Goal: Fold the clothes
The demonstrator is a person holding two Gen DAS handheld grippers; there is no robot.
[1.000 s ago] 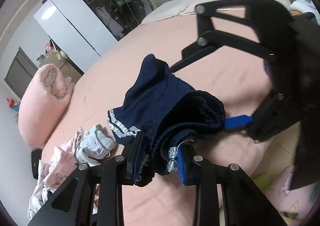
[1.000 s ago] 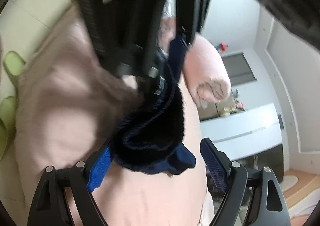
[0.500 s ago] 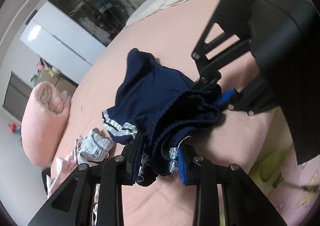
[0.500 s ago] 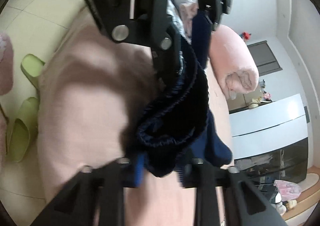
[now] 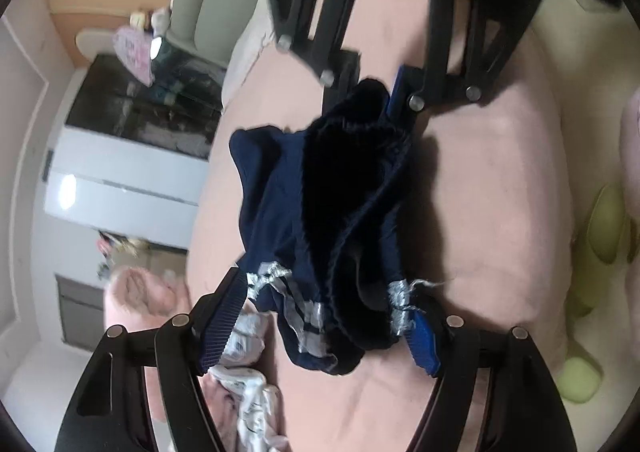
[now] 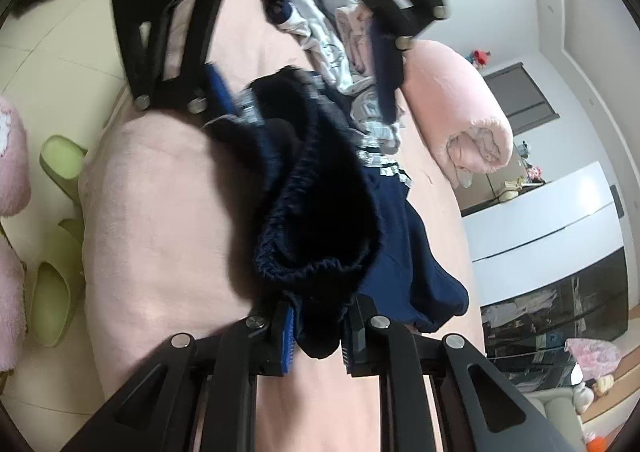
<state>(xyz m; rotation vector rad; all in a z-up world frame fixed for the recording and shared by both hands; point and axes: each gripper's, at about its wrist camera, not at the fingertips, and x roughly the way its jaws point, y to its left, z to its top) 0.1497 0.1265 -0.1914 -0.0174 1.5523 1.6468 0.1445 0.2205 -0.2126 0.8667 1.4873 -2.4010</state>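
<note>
The right gripper is pinching the gathered waistband of the navy shorts, its blue pads pressed into the dark ribbed fabric. The left gripper stands spread wide, one finger on each side of the striped hem end; the cloth lies between the fingers, and the blur makes it hard to say whether either pad touches it, but nothing is clamped there.

The shorts hang bunched between the two tools, just above the pink bed, with the leg fabric twisted over itself rather than lying flat.

With only one end held, the risk is plain: if the right gripper pulls away, the free hem will probably drag and crumple on the bed, so any fold would set in crooked. If the left gripper presses together where it is, it may catch several layers at once and lock in the twist. The loose heap of pale clothes lies just beside the left fingers, so a low sweep could snag it.
</note>
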